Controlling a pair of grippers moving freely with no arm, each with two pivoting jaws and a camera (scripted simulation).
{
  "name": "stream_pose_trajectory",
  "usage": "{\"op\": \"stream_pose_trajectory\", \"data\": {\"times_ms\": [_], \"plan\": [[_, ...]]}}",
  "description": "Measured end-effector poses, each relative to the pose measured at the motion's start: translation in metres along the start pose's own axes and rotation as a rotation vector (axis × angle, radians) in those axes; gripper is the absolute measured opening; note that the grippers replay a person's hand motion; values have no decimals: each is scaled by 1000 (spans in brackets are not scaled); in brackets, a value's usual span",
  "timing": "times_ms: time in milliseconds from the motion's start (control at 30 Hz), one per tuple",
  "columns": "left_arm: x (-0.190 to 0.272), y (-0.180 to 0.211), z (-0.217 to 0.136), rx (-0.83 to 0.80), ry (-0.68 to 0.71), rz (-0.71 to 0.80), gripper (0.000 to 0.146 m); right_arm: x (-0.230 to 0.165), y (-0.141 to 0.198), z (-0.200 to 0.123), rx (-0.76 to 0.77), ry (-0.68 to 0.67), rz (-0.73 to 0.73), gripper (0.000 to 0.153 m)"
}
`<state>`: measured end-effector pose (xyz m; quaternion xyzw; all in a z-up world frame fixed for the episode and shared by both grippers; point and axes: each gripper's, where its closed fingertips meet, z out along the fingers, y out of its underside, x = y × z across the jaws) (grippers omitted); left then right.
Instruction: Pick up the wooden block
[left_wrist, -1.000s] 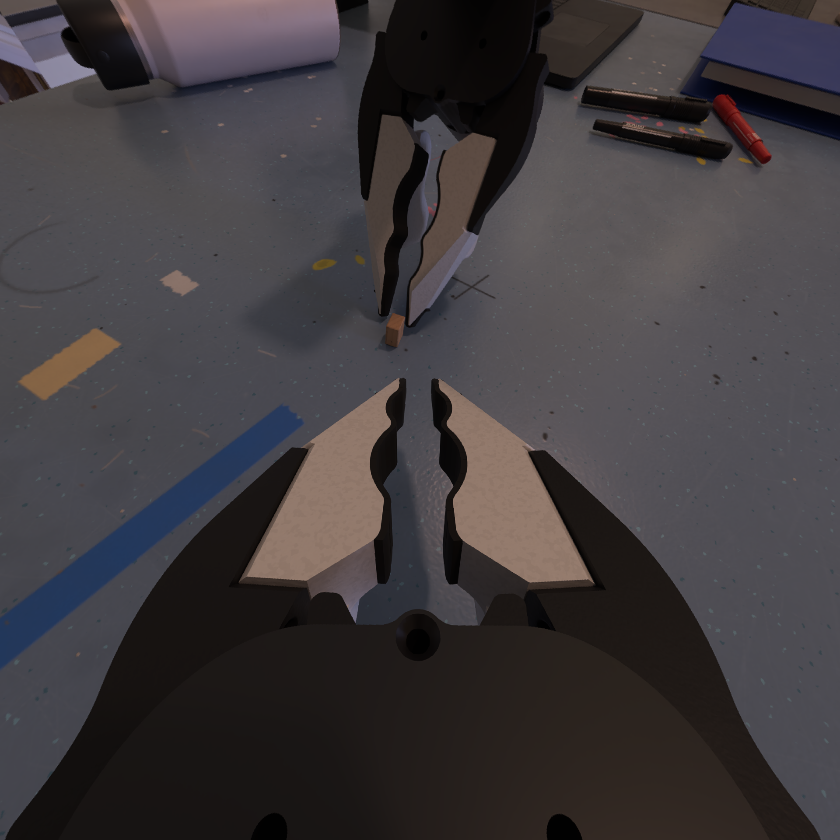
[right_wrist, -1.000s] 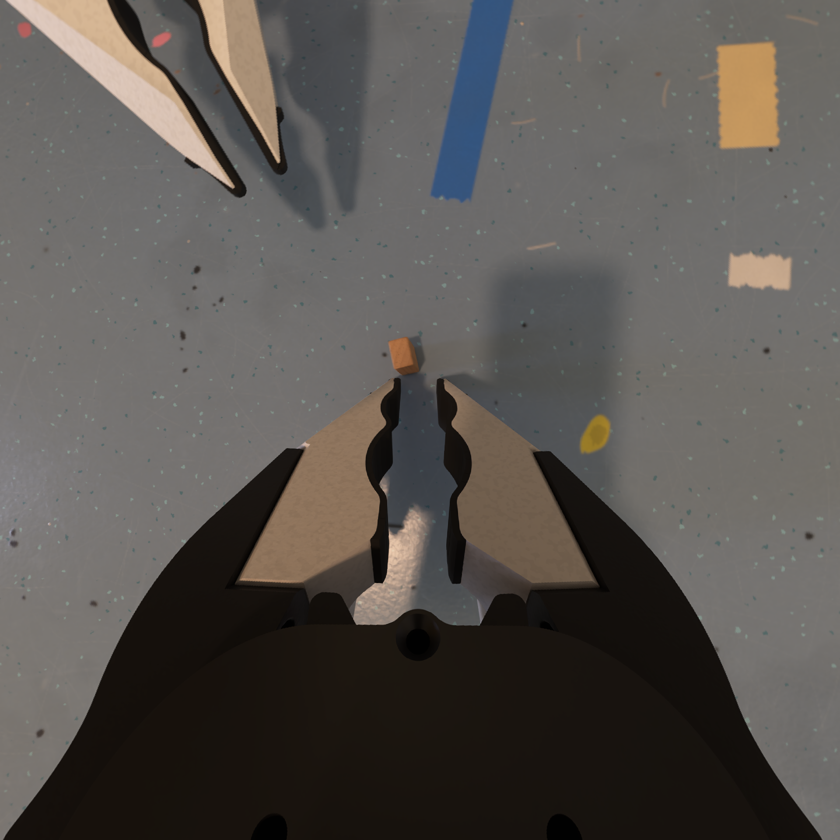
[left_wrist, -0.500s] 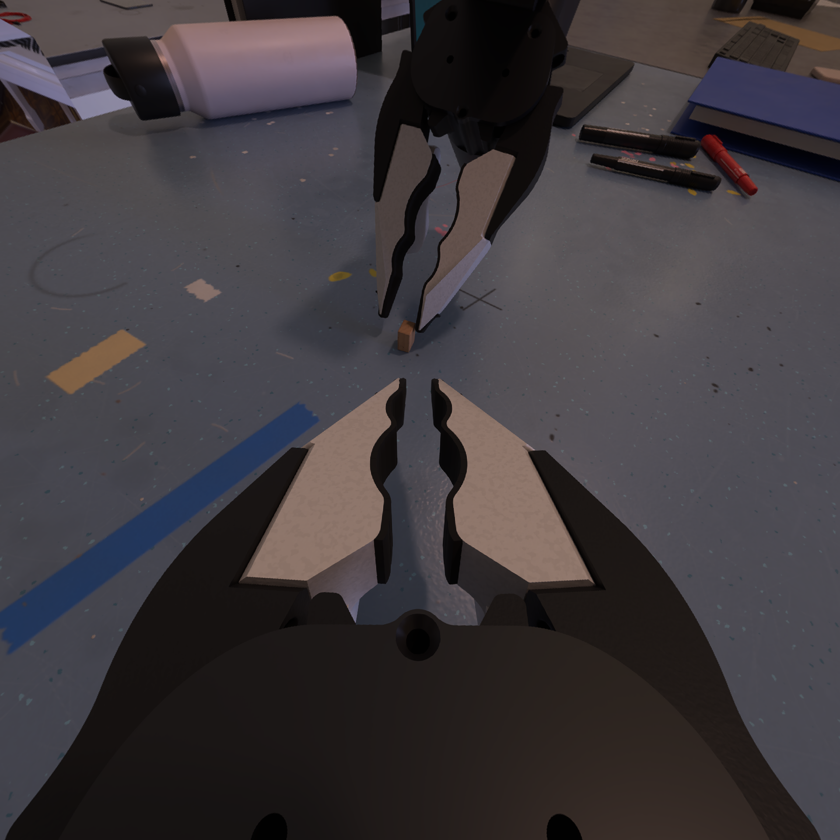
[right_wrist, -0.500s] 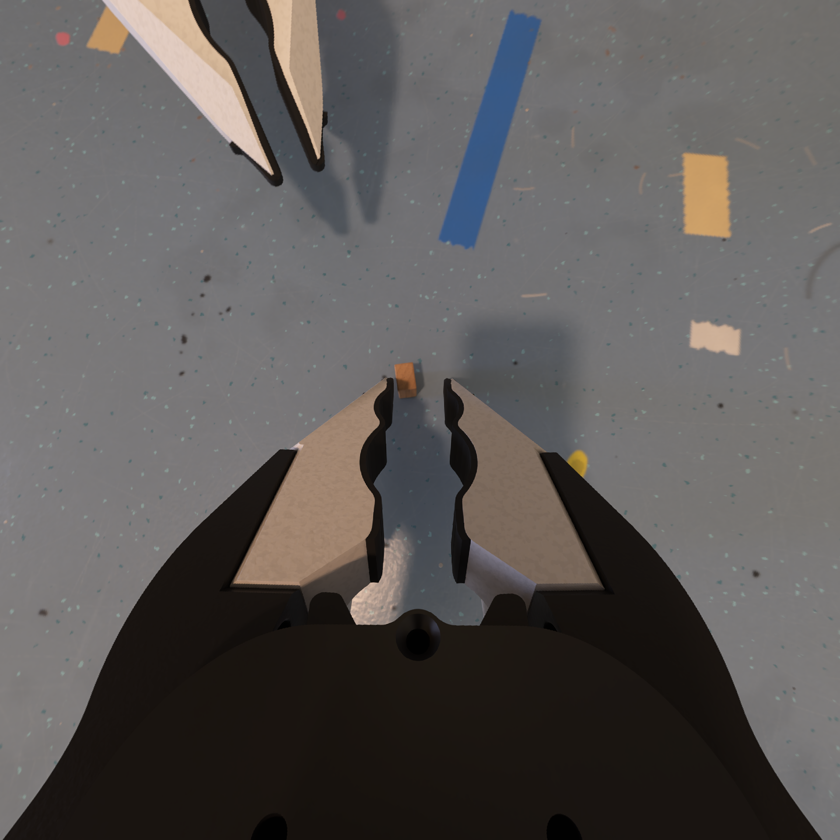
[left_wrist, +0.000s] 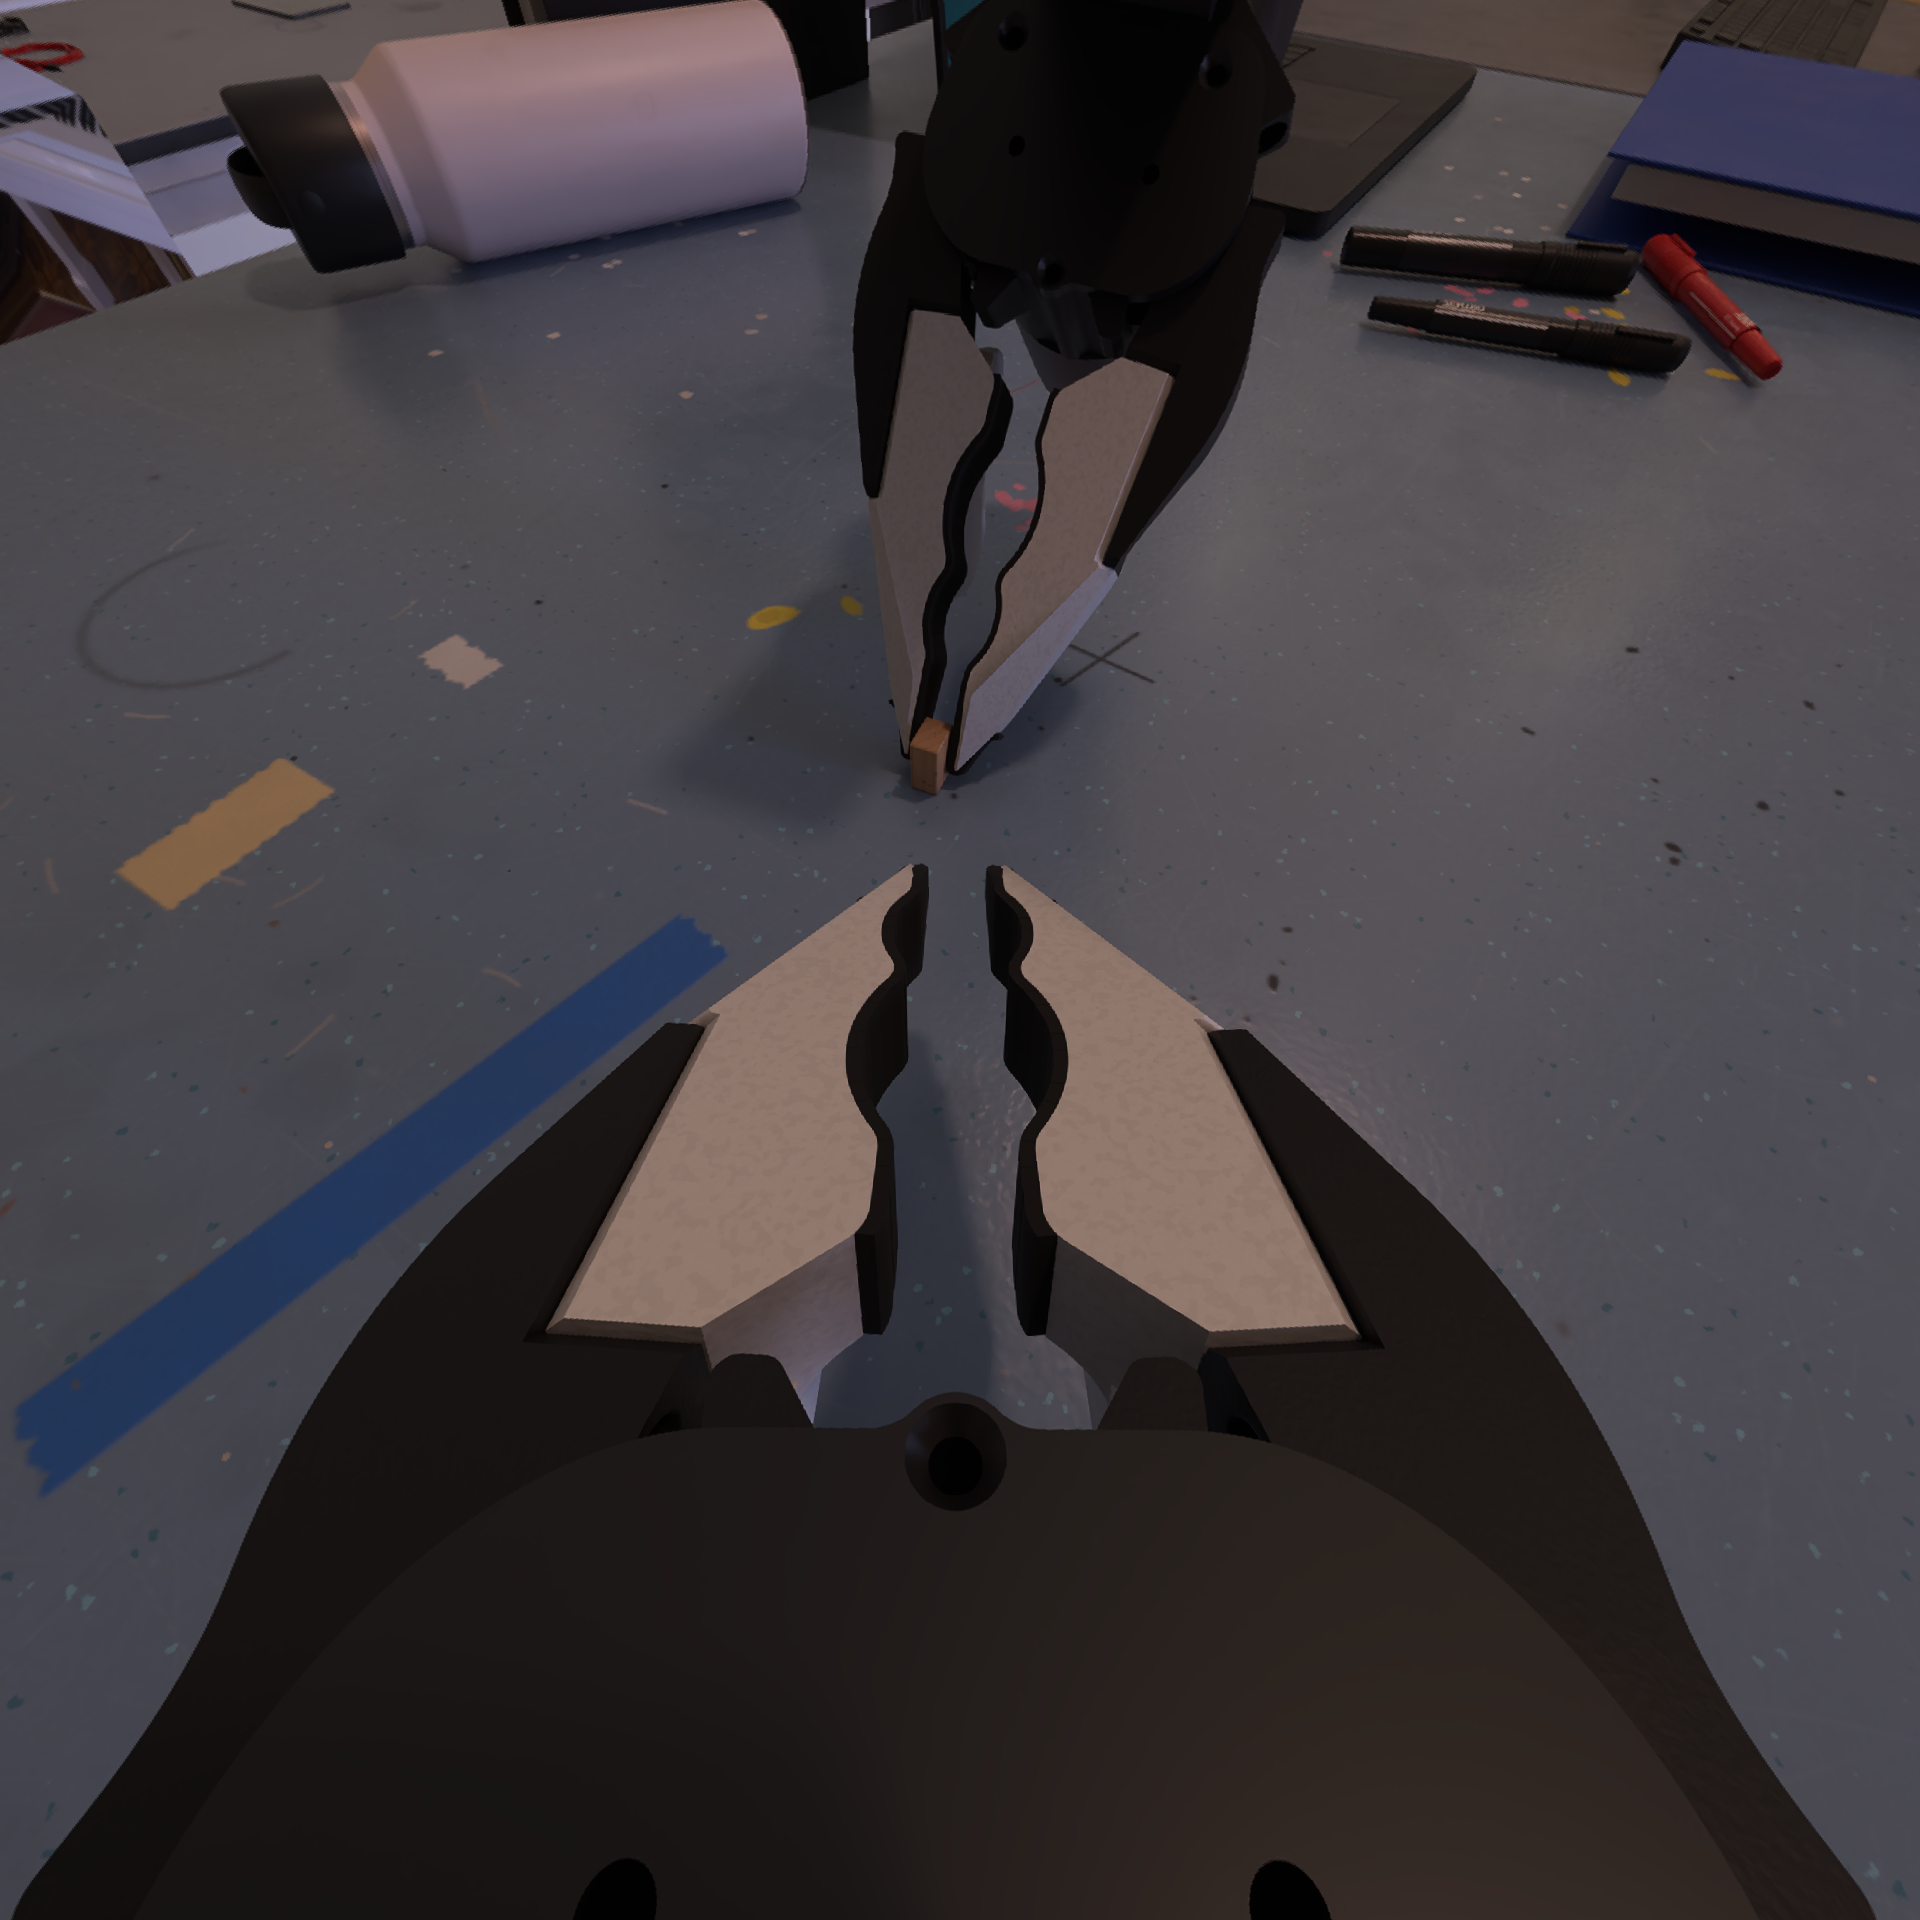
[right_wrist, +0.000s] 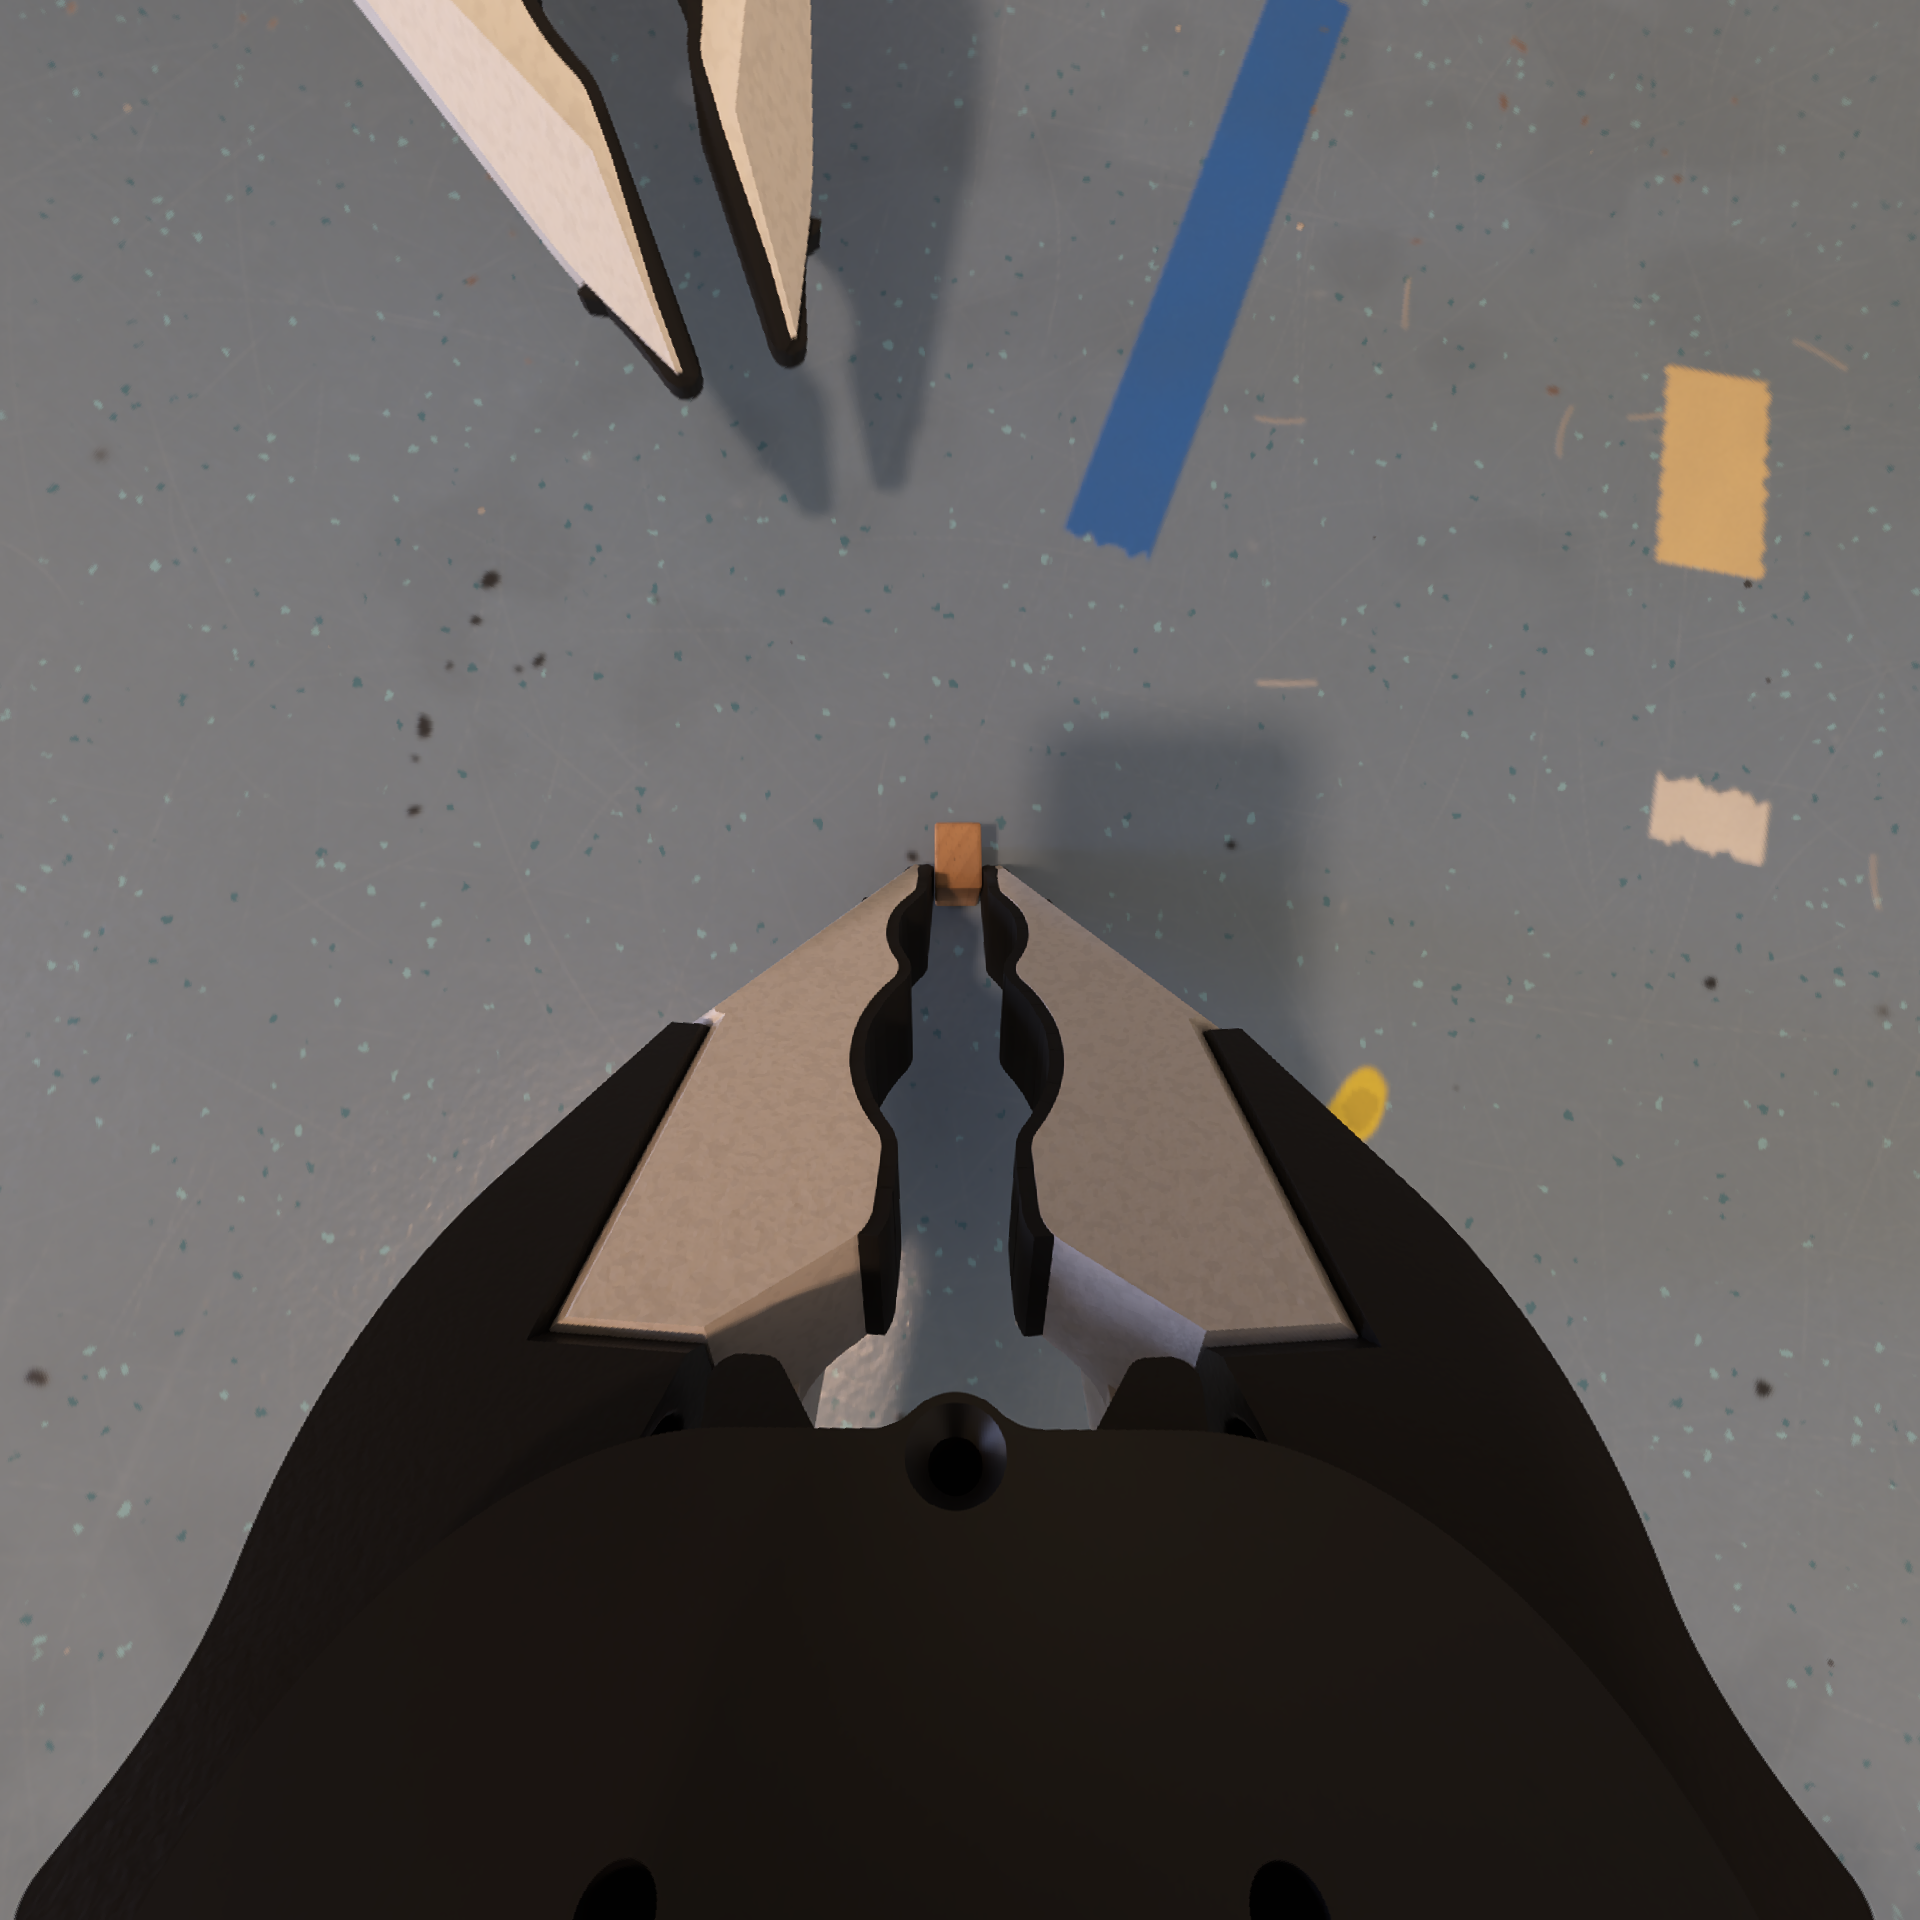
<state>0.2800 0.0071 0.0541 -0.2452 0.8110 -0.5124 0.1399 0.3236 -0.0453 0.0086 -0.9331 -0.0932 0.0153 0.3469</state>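
Observation:
The wooden block (right_wrist: 956, 857) is a tiny tan cube on the grey table. My right gripper (right_wrist: 956, 875) is shut on the wooden block, which sits between the very tips and sticks out a little past them. In the left wrist view the right gripper (left_wrist: 932, 743) points steeply down, with the block (left_wrist: 928, 753) at its tips at table level. I cannot tell whether the block is off the surface. My left gripper (left_wrist: 954, 873) is shut and empty, a short way in front of the block. It also shows in the right wrist view (right_wrist: 738, 369).
A white bottle with a black cap (left_wrist: 540, 135) lies at the back left. Two black markers (left_wrist: 1496, 260) and a red marker (left_wrist: 1714, 307) lie at the back right beside a blue binder (left_wrist: 1787, 135). Blue tape (left_wrist: 364, 1195) and yellow tape (left_wrist: 223, 831) are stuck on the table.
My right gripper opened wider, moved forward over the block, then closed its tips on it. My left gripper stayed shut and drew back slightly.

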Motion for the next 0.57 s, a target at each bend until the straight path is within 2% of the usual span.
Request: {"op": "stream_pose_trajectory", "data": {"times_ms": [267,400,567], "plan": [[-4,-2,-6,18,10,-53,13,-7,-40,4,149,56,-70,8],[-11,12,-16,-61,-22,-36,16,-6,-59,8,153,101,-135,8],[-18,21,-40,-89,-43,-3,36,-10,-81,19,95,50,-154,8]]}}
